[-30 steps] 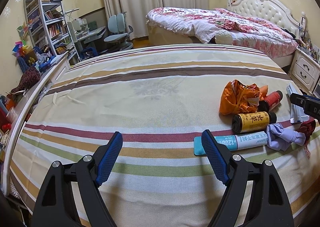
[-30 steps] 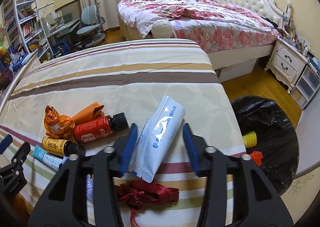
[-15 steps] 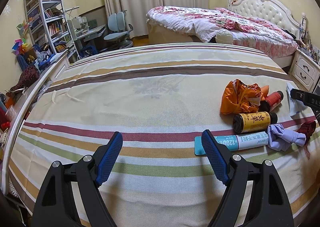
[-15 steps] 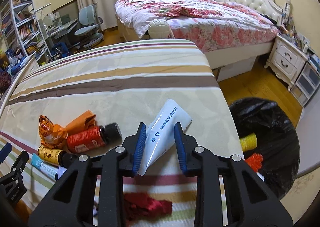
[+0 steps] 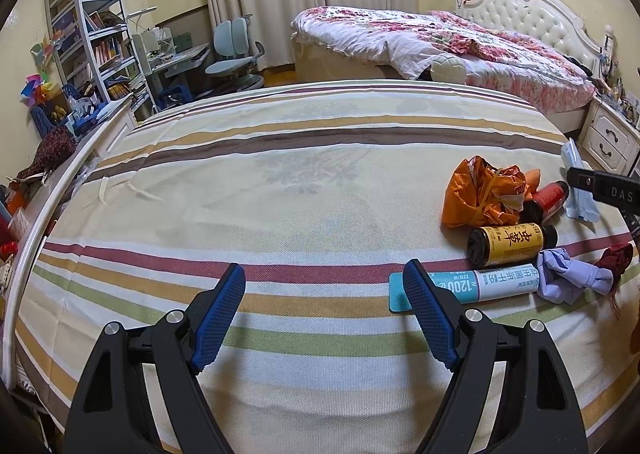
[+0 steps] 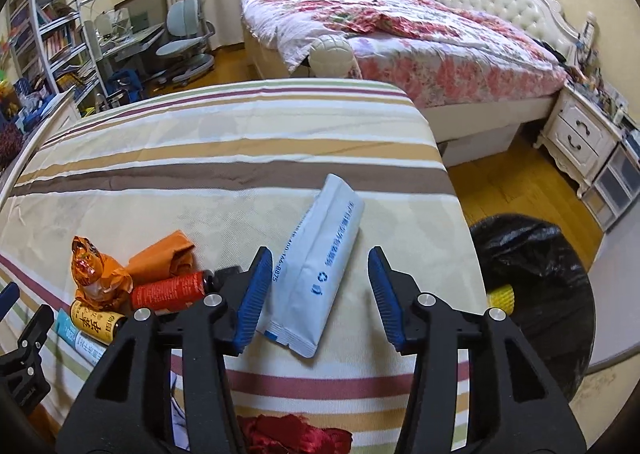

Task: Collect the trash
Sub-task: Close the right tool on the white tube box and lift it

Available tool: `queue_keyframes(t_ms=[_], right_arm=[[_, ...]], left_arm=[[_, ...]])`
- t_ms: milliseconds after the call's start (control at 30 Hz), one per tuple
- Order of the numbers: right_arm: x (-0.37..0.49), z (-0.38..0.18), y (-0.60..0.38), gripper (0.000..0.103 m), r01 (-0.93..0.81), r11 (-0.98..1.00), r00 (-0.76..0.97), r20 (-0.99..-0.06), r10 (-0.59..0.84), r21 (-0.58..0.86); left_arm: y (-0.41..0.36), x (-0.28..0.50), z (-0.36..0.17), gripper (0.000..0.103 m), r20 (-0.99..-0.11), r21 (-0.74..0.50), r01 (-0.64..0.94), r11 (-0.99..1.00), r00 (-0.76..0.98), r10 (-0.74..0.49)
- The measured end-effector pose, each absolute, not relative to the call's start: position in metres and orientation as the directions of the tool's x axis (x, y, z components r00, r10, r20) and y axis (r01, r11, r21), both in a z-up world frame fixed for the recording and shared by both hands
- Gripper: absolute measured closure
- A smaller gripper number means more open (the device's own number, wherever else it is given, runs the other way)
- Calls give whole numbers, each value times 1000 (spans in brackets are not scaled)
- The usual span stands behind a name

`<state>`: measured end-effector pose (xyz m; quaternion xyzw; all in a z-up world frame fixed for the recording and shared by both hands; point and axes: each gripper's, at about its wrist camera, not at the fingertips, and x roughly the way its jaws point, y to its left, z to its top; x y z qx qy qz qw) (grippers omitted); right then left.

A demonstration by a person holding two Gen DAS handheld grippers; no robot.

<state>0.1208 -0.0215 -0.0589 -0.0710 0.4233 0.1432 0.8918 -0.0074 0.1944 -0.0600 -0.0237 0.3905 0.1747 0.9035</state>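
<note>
Right tool (image 6: 320, 290), just reopening, straddles the white pouch (image 6: 320, 266) without gripping.

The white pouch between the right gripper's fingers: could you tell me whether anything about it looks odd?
The white pouch lies askew on the striped bedspread, diagonal between the right gripper, whose jaws have just been opening and no longer press it. It seems dropped.

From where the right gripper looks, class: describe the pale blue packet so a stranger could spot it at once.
Start at the striped bedspread and go to its edge nearest the black bin bag. The pale blue packet lies flat there, between the right gripper's open fingers. It is the only flat, pale pouch, apart from the orange and red clutter.
</note>
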Motion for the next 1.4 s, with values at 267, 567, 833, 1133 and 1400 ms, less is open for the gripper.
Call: queue_keyframes(t_ms=[267,567,833,1133,1400], right_arm=[[117,-62,-36,54,-295,955,599,-784,163,-26],[113,-49,-70,50,-249,968,610,-773,174,21],[109,-42,-100,50,-162,987,643,-756,118,16],[134,-62,-98,50,-140,990,603,-794,83,-3],[158,-62,-65,50,-205,979,599,-792,117,-10]], left_arm=[[204,-6,-59,24,-728,58,-353,934,625,282],[207,-8,-55,24,-726,63,-363,930,622,292],[229,-5,-50,24,-724,66,-411,909,607,327],[238,-1,-54,24,-737,65,-423,904,590,330],[245,3,-55,24,-747,60,-429,901,580,326]])
